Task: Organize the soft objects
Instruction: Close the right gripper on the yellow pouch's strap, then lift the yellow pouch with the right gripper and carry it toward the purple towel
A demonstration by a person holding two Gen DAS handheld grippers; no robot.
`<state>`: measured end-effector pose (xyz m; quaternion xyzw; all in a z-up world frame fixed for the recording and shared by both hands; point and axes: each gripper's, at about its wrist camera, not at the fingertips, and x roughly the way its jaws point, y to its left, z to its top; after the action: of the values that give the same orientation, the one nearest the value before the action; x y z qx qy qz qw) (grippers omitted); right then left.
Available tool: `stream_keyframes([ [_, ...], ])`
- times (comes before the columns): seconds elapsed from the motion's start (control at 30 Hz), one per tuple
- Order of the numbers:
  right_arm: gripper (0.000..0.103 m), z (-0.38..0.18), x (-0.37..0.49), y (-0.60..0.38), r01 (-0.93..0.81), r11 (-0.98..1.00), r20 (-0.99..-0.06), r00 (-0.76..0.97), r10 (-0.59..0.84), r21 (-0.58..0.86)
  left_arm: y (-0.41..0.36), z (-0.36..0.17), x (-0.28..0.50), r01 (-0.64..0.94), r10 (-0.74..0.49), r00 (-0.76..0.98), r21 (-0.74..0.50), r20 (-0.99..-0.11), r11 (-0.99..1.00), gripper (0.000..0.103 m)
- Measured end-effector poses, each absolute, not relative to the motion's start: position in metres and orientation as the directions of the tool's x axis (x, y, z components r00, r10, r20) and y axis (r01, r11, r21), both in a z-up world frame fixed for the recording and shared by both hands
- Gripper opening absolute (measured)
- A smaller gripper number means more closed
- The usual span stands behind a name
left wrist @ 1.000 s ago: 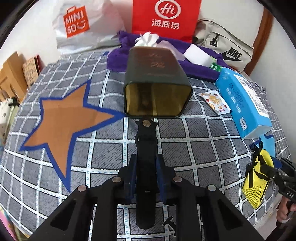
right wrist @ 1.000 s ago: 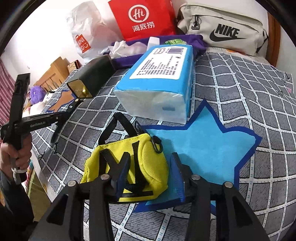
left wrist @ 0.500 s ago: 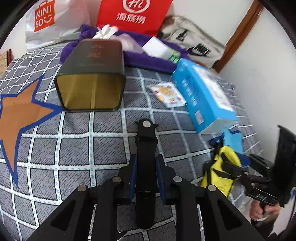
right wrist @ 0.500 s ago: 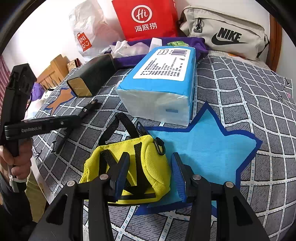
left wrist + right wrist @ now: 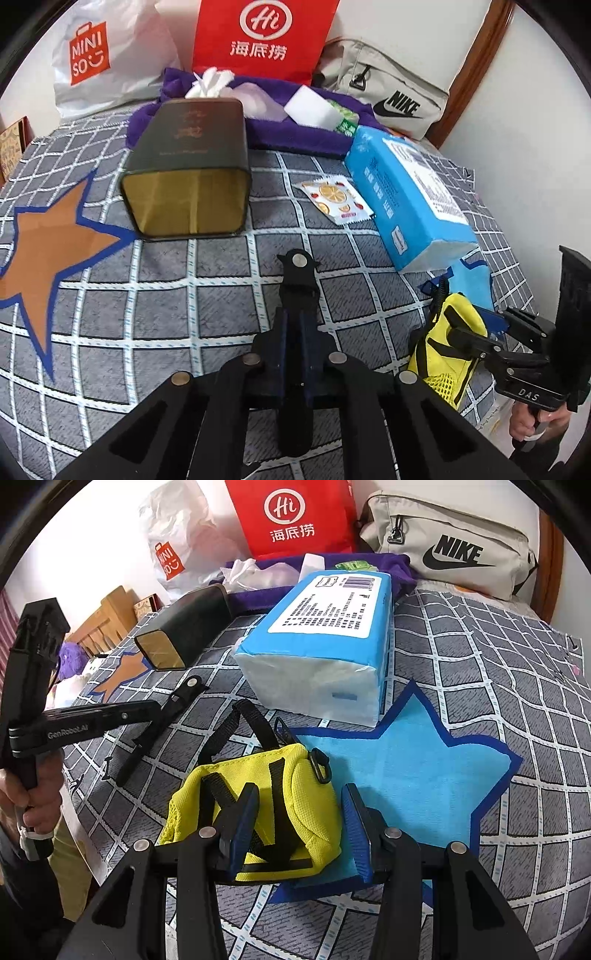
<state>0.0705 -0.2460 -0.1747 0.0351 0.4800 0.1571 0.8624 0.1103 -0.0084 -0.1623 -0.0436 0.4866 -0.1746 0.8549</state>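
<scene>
Tissue pack (image 5: 325,635) behind yellow pouch (image 5: 266,805).

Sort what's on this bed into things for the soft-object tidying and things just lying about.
For the job: yellow pouch between the right gripper fingers, blue tissue pack, purple towel, left gripper.
Lying about: dark tin, fruit sachet, red bag, Nike bag.

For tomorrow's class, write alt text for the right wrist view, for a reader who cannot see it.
The right tool straddles a yellow pouch lying at the edge of a blue star on a grey checked bedspread. Behind the pouch lies a blue tissue pack; at left, a hand holds the shut left tool.
</scene>
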Motion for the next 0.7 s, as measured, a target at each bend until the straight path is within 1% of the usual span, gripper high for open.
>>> stream_keyframes([
  [0.13,0.046,-0.174,0.07,-0.246,-0.234,0.948,-0.815,0.491,0.307,0.216,0.002,-0.16,0.11,0.229,-0.323,0.473,-0.24,-0.819,0.944,0.007],
  [0.2,0.046,-0.174,0.07,-0.245,-0.234,0.949,-0.818,0.49,0.302,0.21,0.0,-0.162,0.111,0.248,-0.352,0.45,-0.263,-0.821,0.932,0.007],
  [0.3,0.046,-0.174,0.07,-0.244,-0.237,0.95,-0.82,0.49,0.298,0.203,-0.011,-0.162,0.11,0.266,-0.352,0.438,-0.255,-0.827,0.93,0.008],
  [0.4,0.046,-0.174,0.07,-0.244,-0.238,0.949,-0.82,0.487,0.302,0.208,-0.022,-0.164,0.11,0.277,-0.325,0.437,-0.218,-0.839,0.936,0.023],
  [0.43,0.046,-0.175,0.07,-0.245,-0.237,0.948,-0.819,0.487,0.304,0.211,-0.024,-0.165,0.111,0.275,-0.311,0.437,-0.204,-0.844,0.94,0.025],
  [0.5,0.045,-0.175,0.07,-0.245,-0.24,0.947,-0.813,0.493,0.31,0.215,-0.028,-0.169,0.113,0.275,-0.292,0.433,-0.184,-0.853,0.944,0.025],
  [0.53,0.042,-0.175,0.07,-0.245,-0.243,0.947,-0.809,0.5,0.309,0.212,-0.03,-0.17,0.114,0.274,-0.285,0.431,-0.176,-0.856,0.945,0.025],
  [0.57,0.034,-0.175,0.07,-0.246,-0.243,0.948,-0.807,0.505,0.306,0.207,-0.032,-0.171,0.114,0.279,-0.273,0.445,-0.158,-0.853,0.947,0.025],
  [0.6,0.033,-0.175,0.07,-0.248,-0.244,0.945,-0.804,0.504,0.315,0.217,-0.034,-0.17,0.113,0.284,-0.267,0.456,-0.146,-0.849,0.948,0.025],
  [0.63,0.032,-0.174,0.07,-0.25,-0.245,0.941,-0.798,0.504,0.329,0.233,-0.035,-0.17,0.113,0.289,-0.259,0.459,-0.133,-0.85,0.948,0.021],
  [0.67,0.031,-0.171,0.07,-0.252,-0.246,0.936,-0.789,0.508,0.345,0.25,-0.035,-0.17,0.114,0.284,-0.249,0.465,-0.124,-0.849,0.951,0.02],
  [0.7,0.026,-0.169,0.069,-0.253,-0.249,0.935,-0.784,0.514,0.349,0.252,-0.033,-0.169,0.114,0.282,-0.256,0.468,-0.132,-0.846,0.95,0.02],
])
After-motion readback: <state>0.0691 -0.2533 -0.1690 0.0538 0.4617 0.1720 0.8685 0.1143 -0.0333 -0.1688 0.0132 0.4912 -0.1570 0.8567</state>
